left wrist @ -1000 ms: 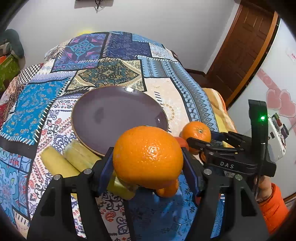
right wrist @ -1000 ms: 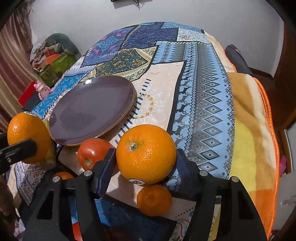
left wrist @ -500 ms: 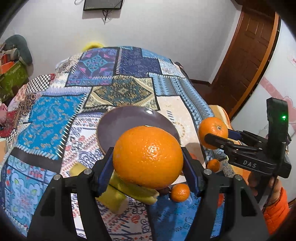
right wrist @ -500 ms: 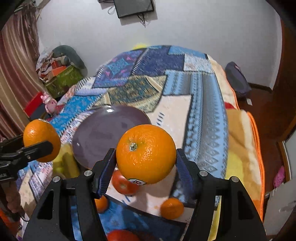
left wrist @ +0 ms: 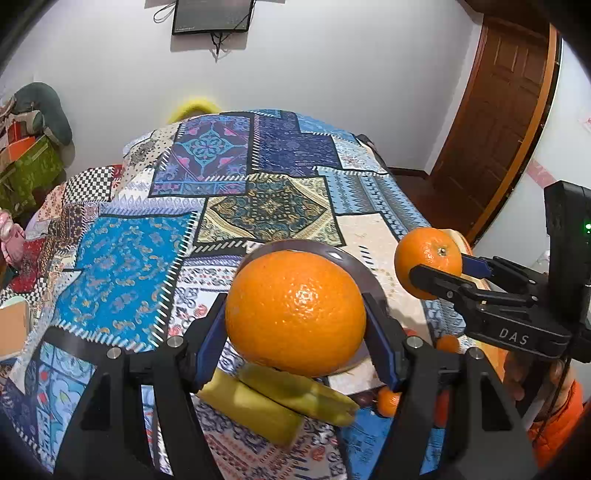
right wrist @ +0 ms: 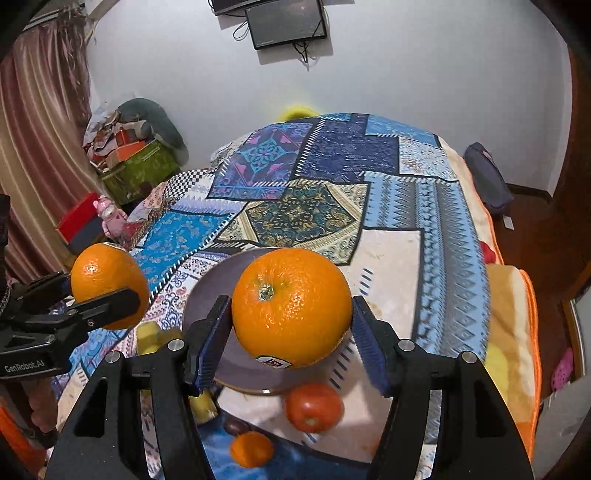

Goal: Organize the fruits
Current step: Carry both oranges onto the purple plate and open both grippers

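Note:
My left gripper (left wrist: 295,321) is shut on a large orange (left wrist: 295,314), held in the air above the patchwork bedspread. My right gripper (right wrist: 291,325) is shut on a second orange (right wrist: 291,310) that bears a sticker on its underside. Each wrist view also shows the other gripper with its orange off to the side, apart from mine. A purple plate (right wrist: 212,291) lies on the bed below and behind both oranges, with nothing visible on it. Yellow-green bananas (left wrist: 273,402) lie left of the plate. A tomato (right wrist: 314,406) and a small tangerine (right wrist: 251,448) rest in front of the plate.
The bed (left wrist: 122,266) fills the middle of both views. A wooden door (left wrist: 495,122) stands at the right, a screen (right wrist: 288,22) hangs on the far wall, and boxes and bags (right wrist: 133,162) pile up at the left. A hand in an orange sleeve (left wrist: 554,417) holds the right gripper.
Both grippers have risen with their oranges still held. The plate and loose fruit now sit lower and smaller in view, and the wall screen has come into sight.

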